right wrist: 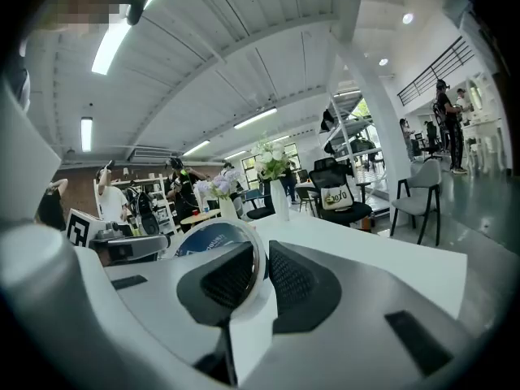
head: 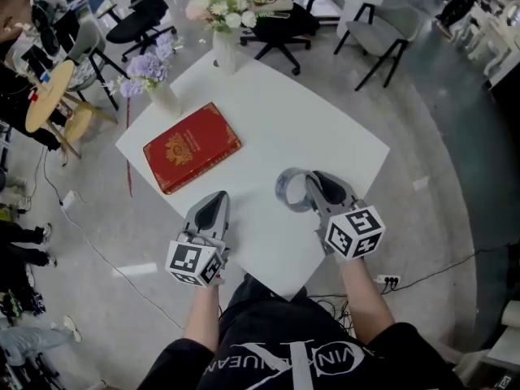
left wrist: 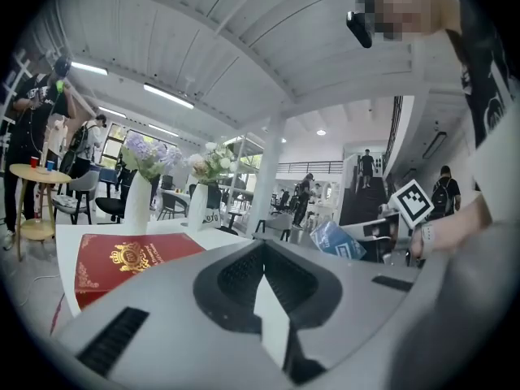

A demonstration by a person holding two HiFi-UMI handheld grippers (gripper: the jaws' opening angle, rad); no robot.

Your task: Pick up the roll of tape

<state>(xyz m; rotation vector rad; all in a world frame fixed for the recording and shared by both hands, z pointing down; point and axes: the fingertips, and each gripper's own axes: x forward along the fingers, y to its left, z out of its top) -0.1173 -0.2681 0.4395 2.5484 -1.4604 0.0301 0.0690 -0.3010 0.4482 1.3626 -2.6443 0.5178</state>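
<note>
My right gripper (head: 313,182) holds the roll of tape (head: 281,190), a grey-white ring, lifted above the near right part of the white table (head: 325,128). In the right gripper view the ring's wall (right wrist: 244,254) stands clamped between the two dark pads of the right gripper (right wrist: 262,270), with its blue-printed inner side facing left. The left gripper (head: 218,198) hovers over the table's near edge, to the left of the roll, and holds nothing. Its jaws (left wrist: 262,249) meet at the tips. From the left gripper view the roll (left wrist: 337,240) appears at the right, off the tabletop.
A red book with gold print (head: 192,147) lies on the table's left side. Two vases of flowers (head: 162,96) (head: 223,51) stand at the far corner. Office chairs (head: 280,27), a round wooden side table (head: 49,96) and floor cables surround the table.
</note>
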